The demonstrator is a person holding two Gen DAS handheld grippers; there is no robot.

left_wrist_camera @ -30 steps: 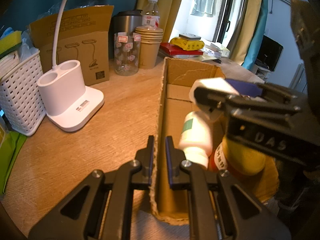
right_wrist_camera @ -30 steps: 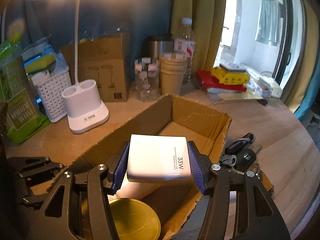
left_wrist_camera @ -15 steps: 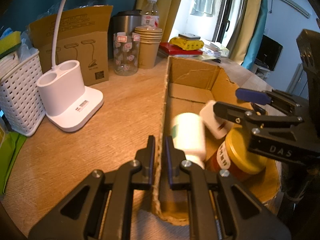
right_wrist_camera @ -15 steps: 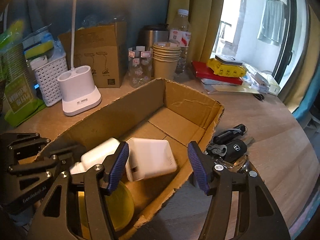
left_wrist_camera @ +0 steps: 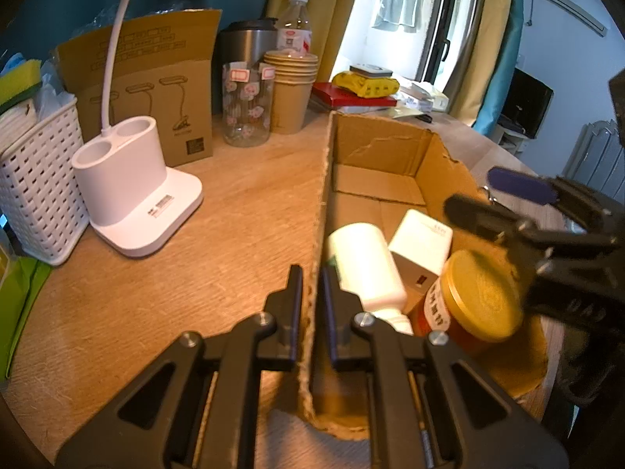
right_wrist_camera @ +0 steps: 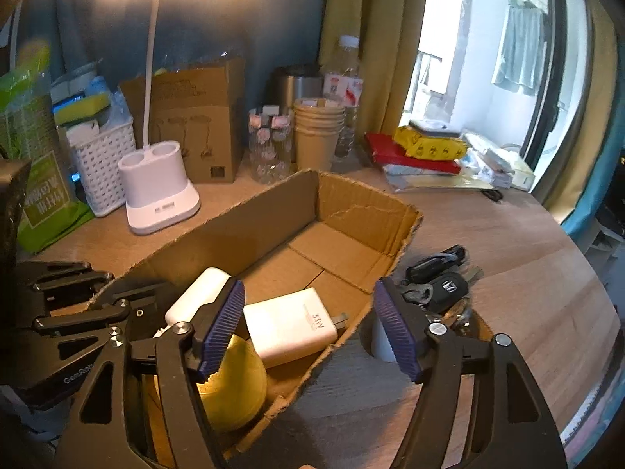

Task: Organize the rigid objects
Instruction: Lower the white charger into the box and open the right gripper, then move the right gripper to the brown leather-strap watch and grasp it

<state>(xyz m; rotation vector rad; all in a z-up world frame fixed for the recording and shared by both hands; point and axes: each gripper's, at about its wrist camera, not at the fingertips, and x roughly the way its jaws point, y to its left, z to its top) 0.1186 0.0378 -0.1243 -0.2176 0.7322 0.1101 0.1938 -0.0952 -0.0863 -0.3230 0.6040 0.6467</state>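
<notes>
We just let go of the white charger — it now lies in the cardboard box. Our right gripper is opening, empty. Our left gripper pinches the box wall. Next — the keys.

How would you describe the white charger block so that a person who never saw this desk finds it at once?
Start at the long open cardboard box on the wooden desk and go to its near end. There the white charger block lies flat on the box floor, between a white plastic bottle and a gold-lidded jar. It alone is a flat rectangle, with "33W" printed on it and metal prongs at one end.
</notes>
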